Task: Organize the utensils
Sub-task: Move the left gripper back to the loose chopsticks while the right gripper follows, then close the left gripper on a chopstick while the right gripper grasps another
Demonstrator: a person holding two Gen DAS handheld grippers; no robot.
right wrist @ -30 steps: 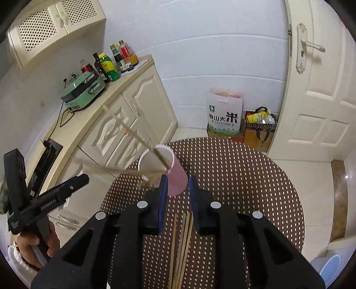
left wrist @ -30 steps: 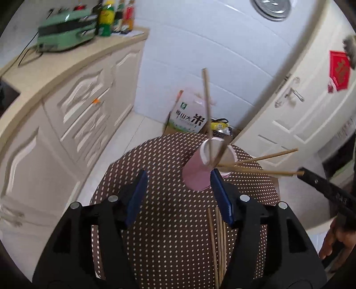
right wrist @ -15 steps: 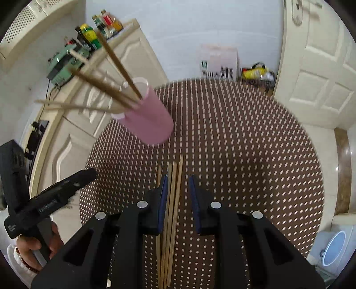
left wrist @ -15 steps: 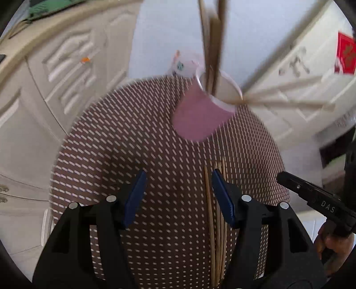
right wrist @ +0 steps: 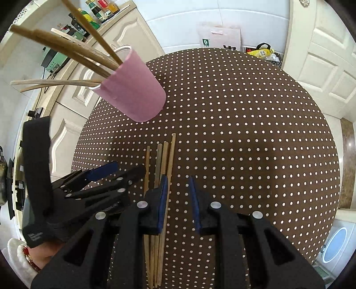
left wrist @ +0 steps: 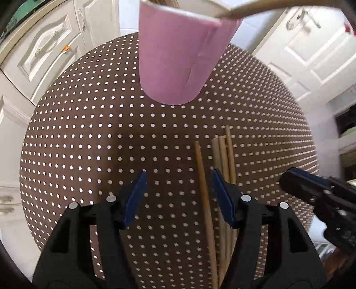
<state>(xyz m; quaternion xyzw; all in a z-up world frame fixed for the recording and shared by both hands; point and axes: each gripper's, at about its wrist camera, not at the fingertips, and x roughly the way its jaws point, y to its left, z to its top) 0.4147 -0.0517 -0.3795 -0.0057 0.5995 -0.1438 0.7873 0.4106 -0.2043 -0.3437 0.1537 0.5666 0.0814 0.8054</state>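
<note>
A pink cup (left wrist: 178, 57) stands on the round dotted table (left wrist: 89, 133) and holds several wooden chopsticks (right wrist: 66, 49). More chopsticks (left wrist: 223, 160) lie side by side on the cloth in front of it. My left gripper (left wrist: 178, 175) hovers low and open, and a single loose chopstick (left wrist: 201, 177) lies between its fingers, nearer the right one. My right gripper (right wrist: 178, 180) is just right of the lying chopsticks (right wrist: 162, 155), its jaws a narrow gap apart with only cloth between them. The left gripper (right wrist: 126, 169) is close beside it.
White cabinets (left wrist: 44, 44) stand left of the table and a white door (right wrist: 322, 55) to the right. Bags (right wrist: 222, 37) sit on the floor behind the table. Bottles (right wrist: 100, 9) and a green appliance (right wrist: 53, 60) are on the counter.
Both grippers have sunk toward the table and tilted down. The cup has slid to the top of both views. The lying chopsticks now reach up between the fingers.
</note>
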